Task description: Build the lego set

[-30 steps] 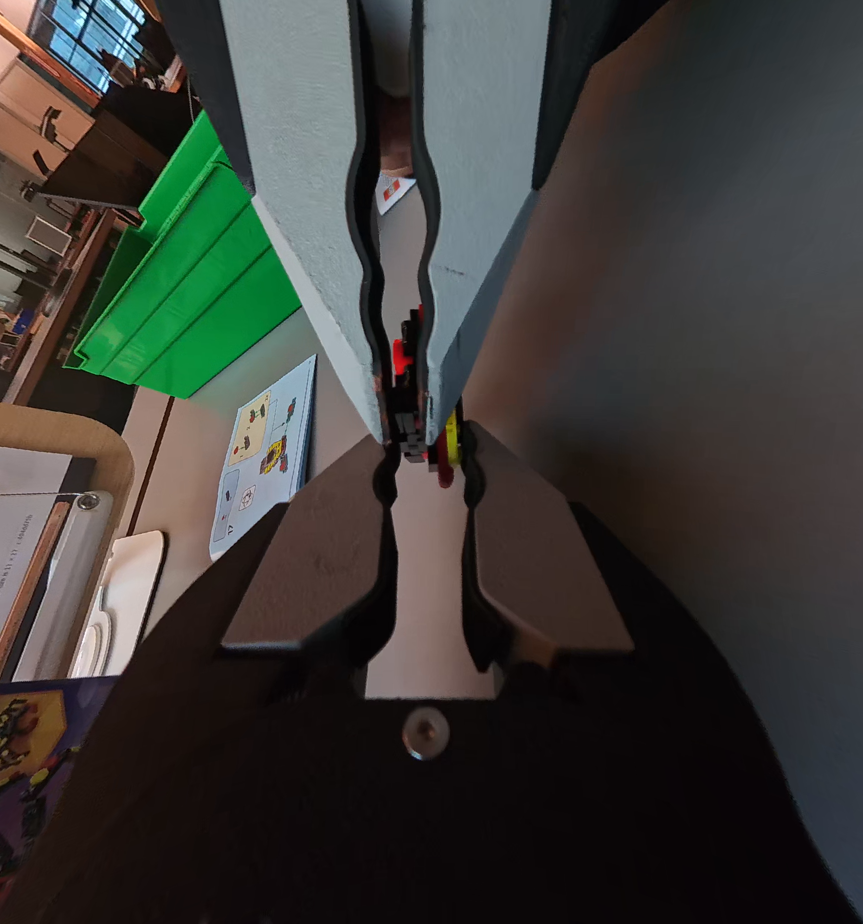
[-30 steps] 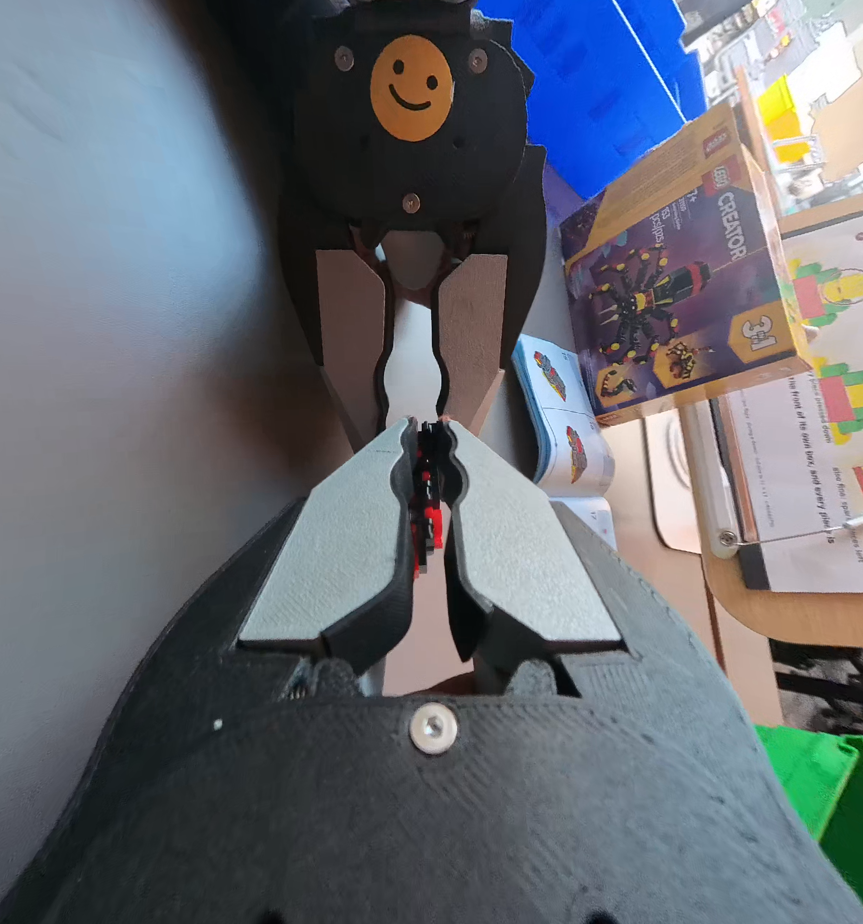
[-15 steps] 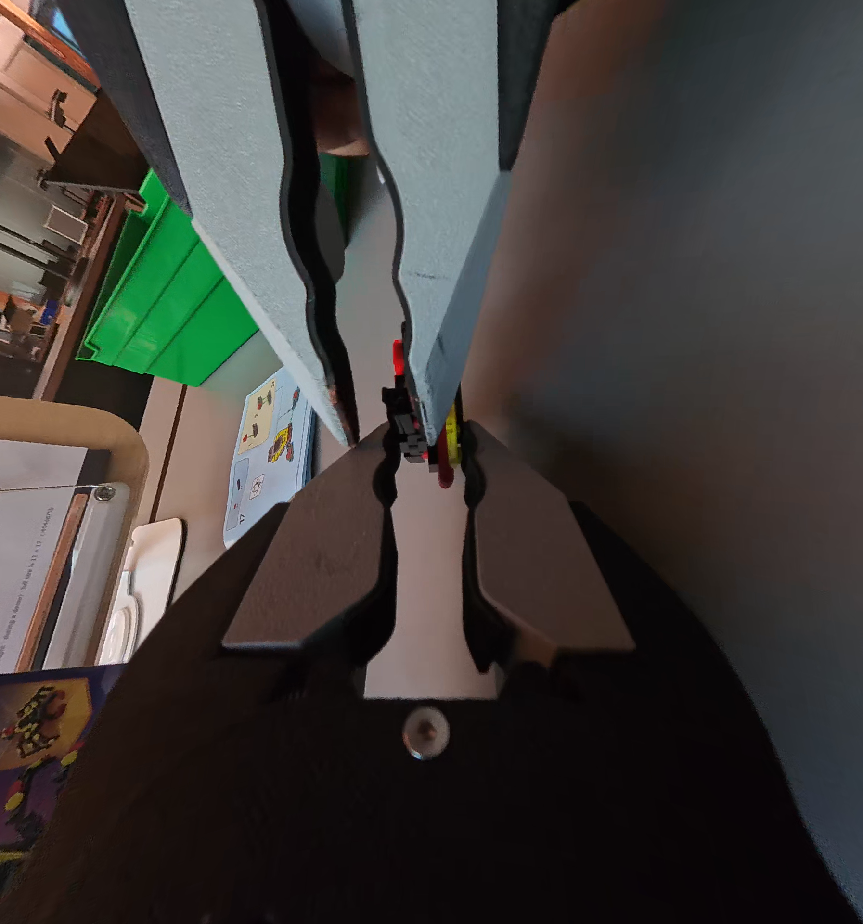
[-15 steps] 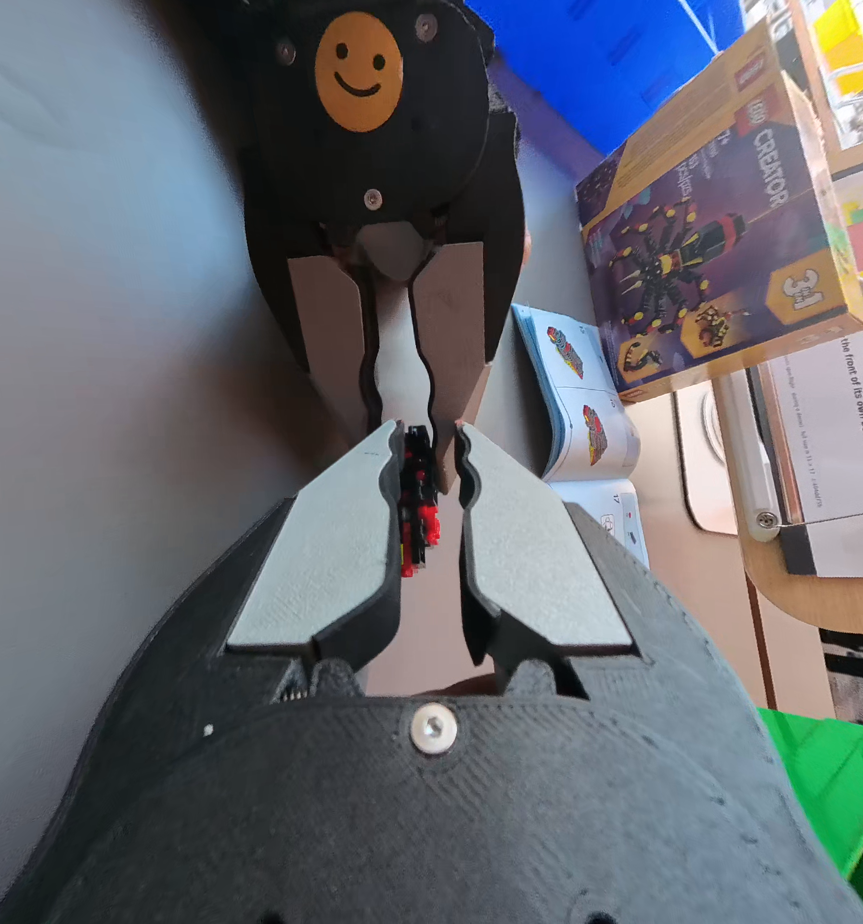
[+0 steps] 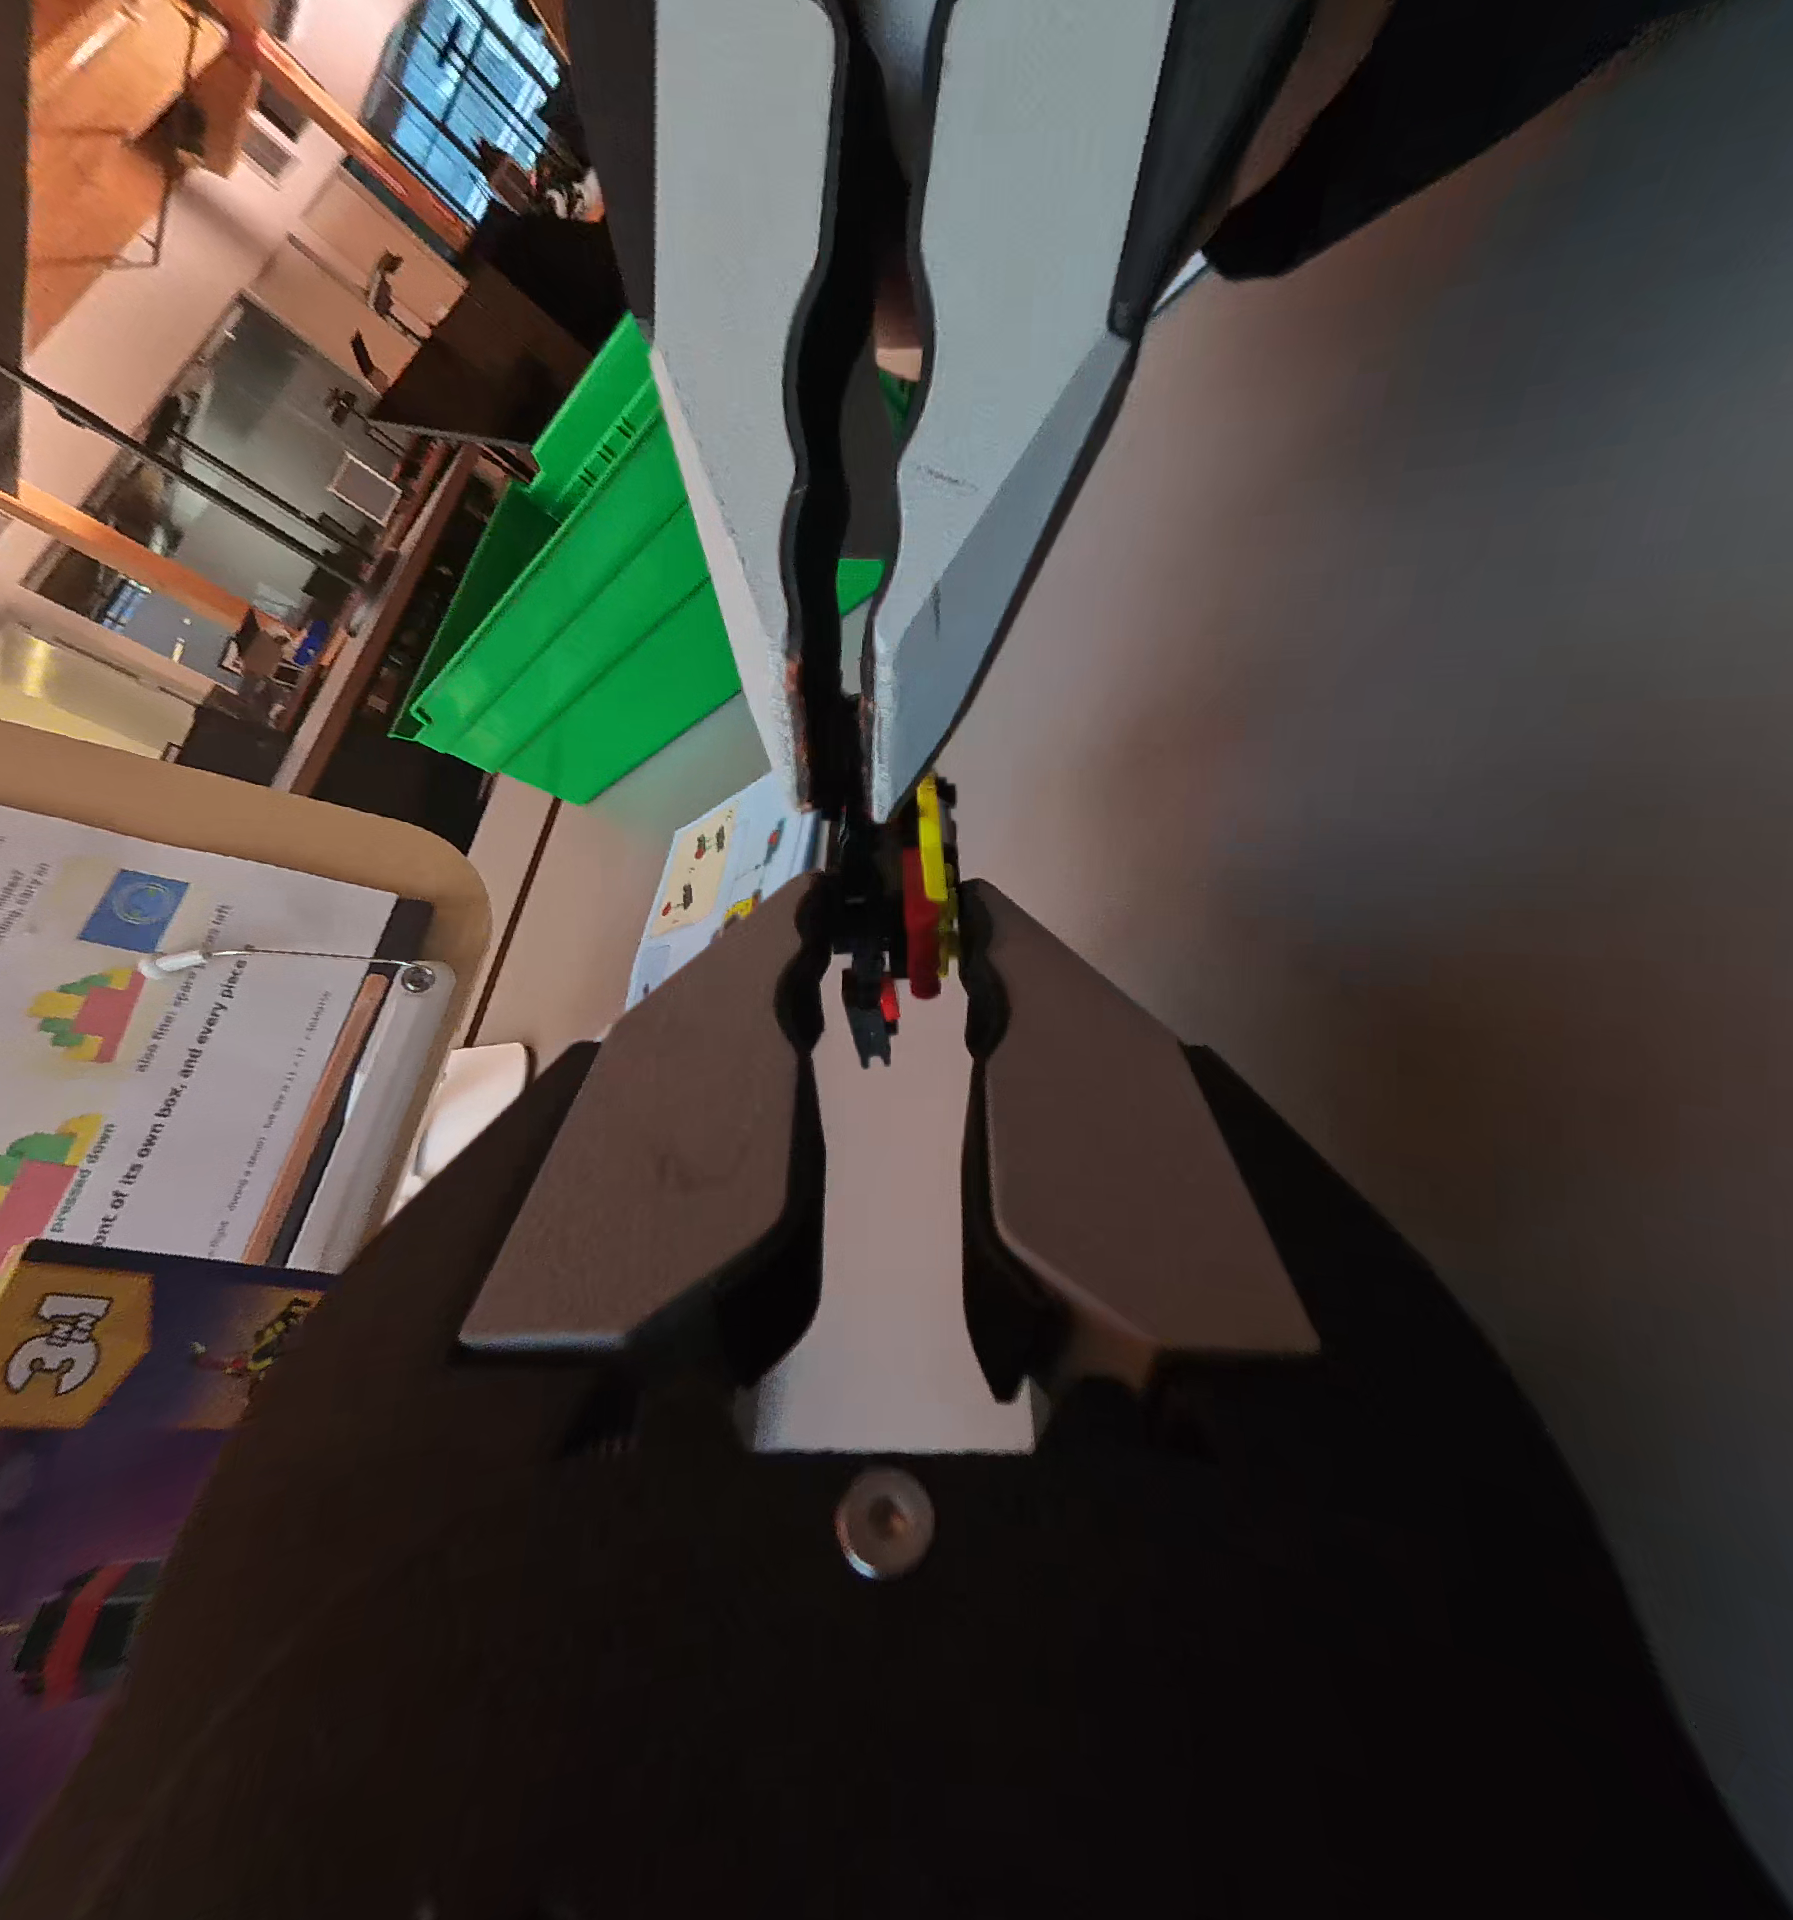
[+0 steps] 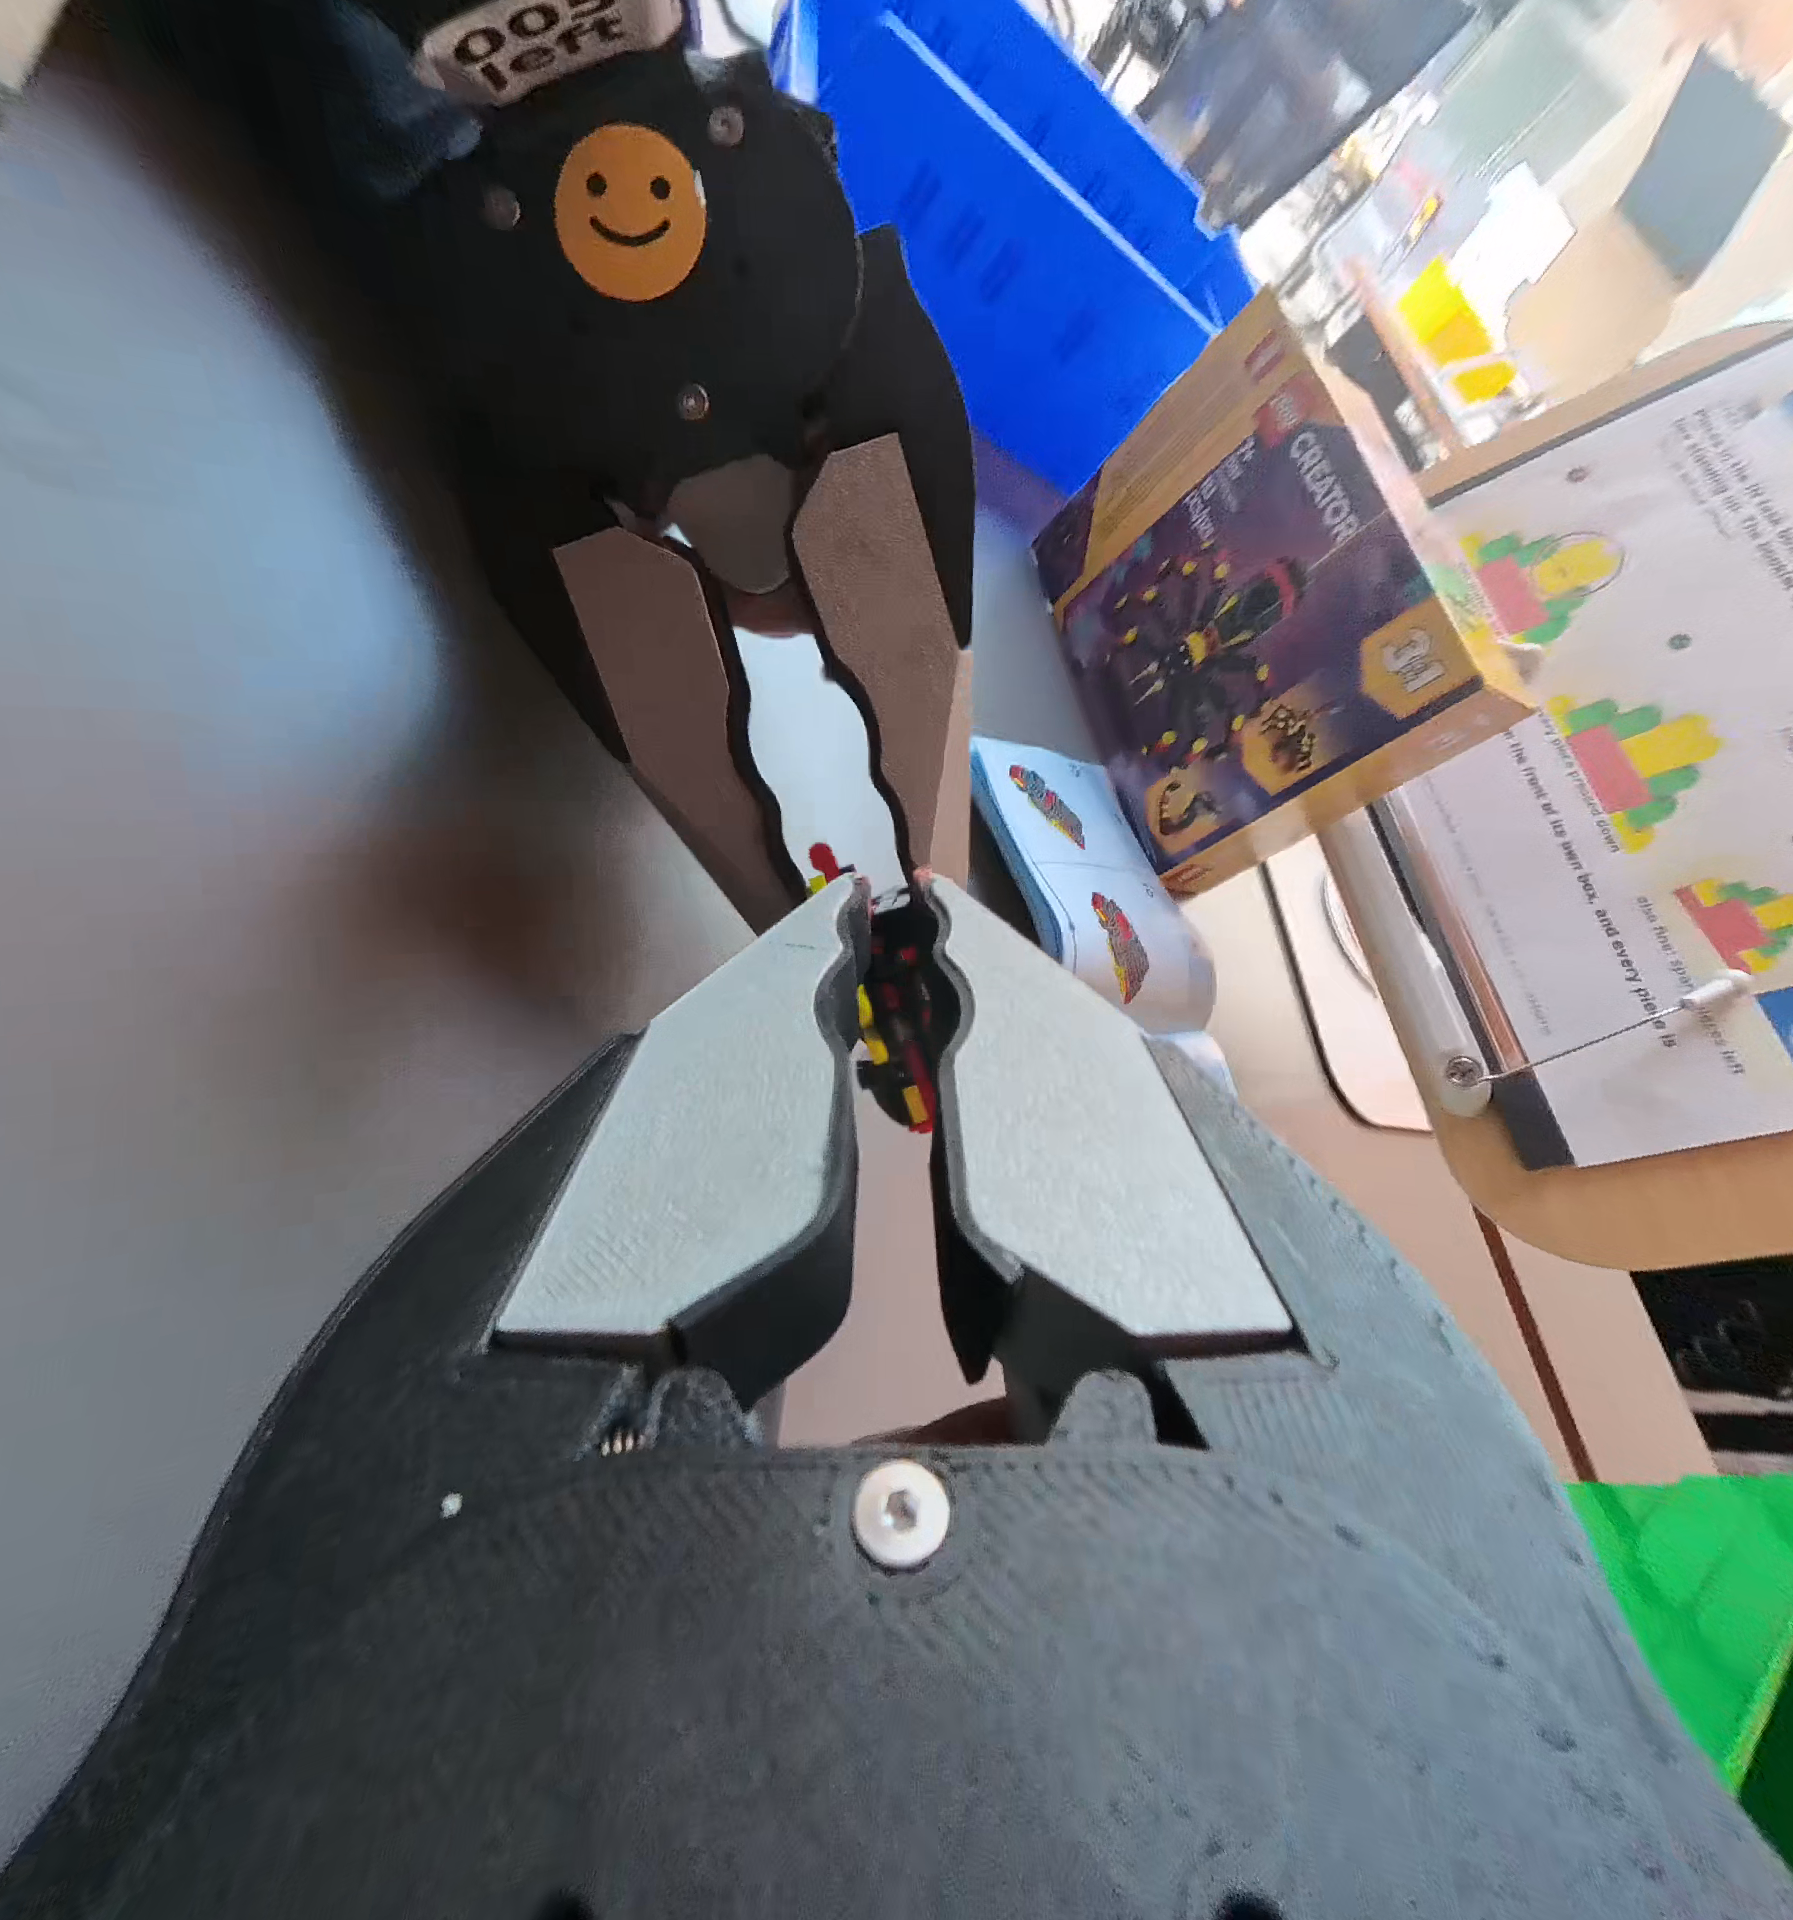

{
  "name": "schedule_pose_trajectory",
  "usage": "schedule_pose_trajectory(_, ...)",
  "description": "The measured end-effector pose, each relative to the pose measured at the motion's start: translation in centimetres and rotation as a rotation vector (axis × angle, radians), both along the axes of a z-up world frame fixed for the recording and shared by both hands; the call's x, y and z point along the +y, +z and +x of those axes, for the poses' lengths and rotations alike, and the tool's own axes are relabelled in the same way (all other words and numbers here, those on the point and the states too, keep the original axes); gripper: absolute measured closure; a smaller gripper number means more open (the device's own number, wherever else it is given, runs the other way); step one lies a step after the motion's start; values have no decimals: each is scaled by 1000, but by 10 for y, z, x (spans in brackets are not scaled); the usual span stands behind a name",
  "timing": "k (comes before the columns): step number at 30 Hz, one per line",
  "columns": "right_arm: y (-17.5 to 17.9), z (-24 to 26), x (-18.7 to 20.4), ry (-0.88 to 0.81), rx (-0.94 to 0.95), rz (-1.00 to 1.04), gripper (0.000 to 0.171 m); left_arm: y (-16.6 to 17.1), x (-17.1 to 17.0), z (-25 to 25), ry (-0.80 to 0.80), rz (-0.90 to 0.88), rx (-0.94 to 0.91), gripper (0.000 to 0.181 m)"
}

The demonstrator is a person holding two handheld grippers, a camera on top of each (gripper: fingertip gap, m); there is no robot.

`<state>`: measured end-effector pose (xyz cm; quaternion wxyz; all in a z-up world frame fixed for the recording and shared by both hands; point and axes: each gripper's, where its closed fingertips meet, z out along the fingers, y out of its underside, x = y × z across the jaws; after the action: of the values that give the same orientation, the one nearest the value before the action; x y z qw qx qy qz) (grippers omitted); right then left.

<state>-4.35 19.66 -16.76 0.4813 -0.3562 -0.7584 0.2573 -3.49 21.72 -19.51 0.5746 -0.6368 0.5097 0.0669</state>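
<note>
A small black, red and yellow lego assembly (image 5: 913, 914) hangs in the air between both grippers, above the grey table (image 5: 1443, 727). My left gripper (image 5: 897, 904), with brown fingers, is shut on its near end. My right gripper (image 5: 845, 800), with grey fingers, comes in from above and pinches its far, black end. In the right wrist view my right gripper (image 6: 892, 899) is shut on the assembly (image 6: 897, 1023). The left gripper (image 6: 861, 883) meets it tip to tip from the far side. A red and yellow part sticks out beside the left finger.
A green bin (image 5: 601, 644) and a blue bin (image 6: 996, 239) stand at the table's ends. The purple and yellow lego box (image 6: 1266, 665) stands by an open instruction booklet (image 6: 1089, 894). A wooden board with a printed sheet (image 6: 1650, 727) lies beside them.
Half a second ago my right gripper's jaws stood wider, loose around the assembly; now they are closed on it. Both grippers have tilted, and the right one has shifted along the assembly.
</note>
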Motion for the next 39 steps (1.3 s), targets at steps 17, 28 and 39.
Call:
schedule_pose_trajectory(17,-24,9,1,34,-145,263,158,-25,-5,7,-41,-88,91,159)
schedule_pose_trajectory(28,-36,11,5,5,-221,305,155,-25,-5,6,-41,-114,71,159)
schedule_pose_trajectory(39,-32,14,6,7,-231,328,163,-27,-7,7,-54,-150,50,159)
